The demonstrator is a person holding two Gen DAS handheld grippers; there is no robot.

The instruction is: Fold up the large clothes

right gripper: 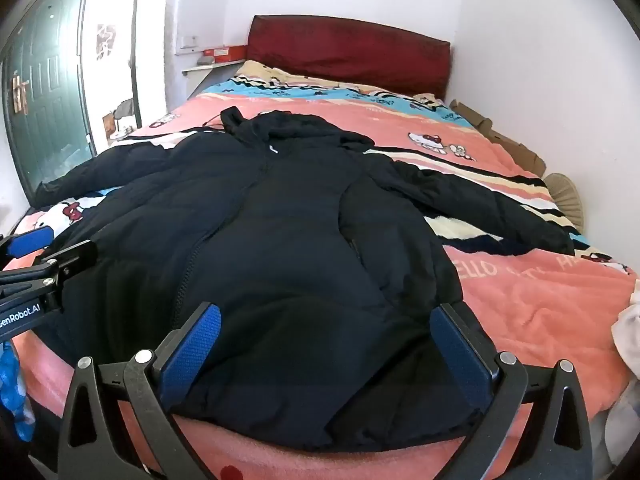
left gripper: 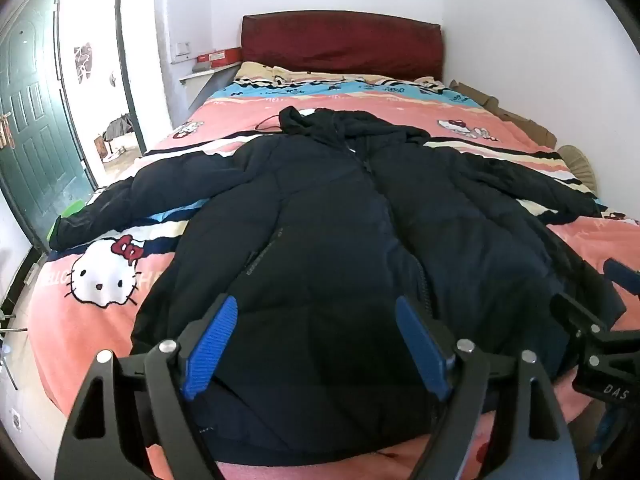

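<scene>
A large black hooded puffer jacket (left gripper: 340,220) lies flat, front up, on the bed, sleeves spread to both sides and hood toward the headboard. It also shows in the right wrist view (right gripper: 300,248). My left gripper (left gripper: 316,312) is open, its blue pads held above the jacket's lower left hem. My right gripper (right gripper: 326,316) is open above the lower right hem. Neither holds anything. The right gripper shows at the right edge of the left wrist view (left gripper: 600,320), and the left gripper at the left edge of the right wrist view (right gripper: 40,264).
The bed has a pink Hello Kitty blanket (left gripper: 100,304) and a dark red headboard (left gripper: 340,40). A green door (left gripper: 32,128) and doorway stand at left. A white wall runs along the right side. Cardboard (right gripper: 508,140) lies by the wall. White cloth (right gripper: 628,340) lies at right.
</scene>
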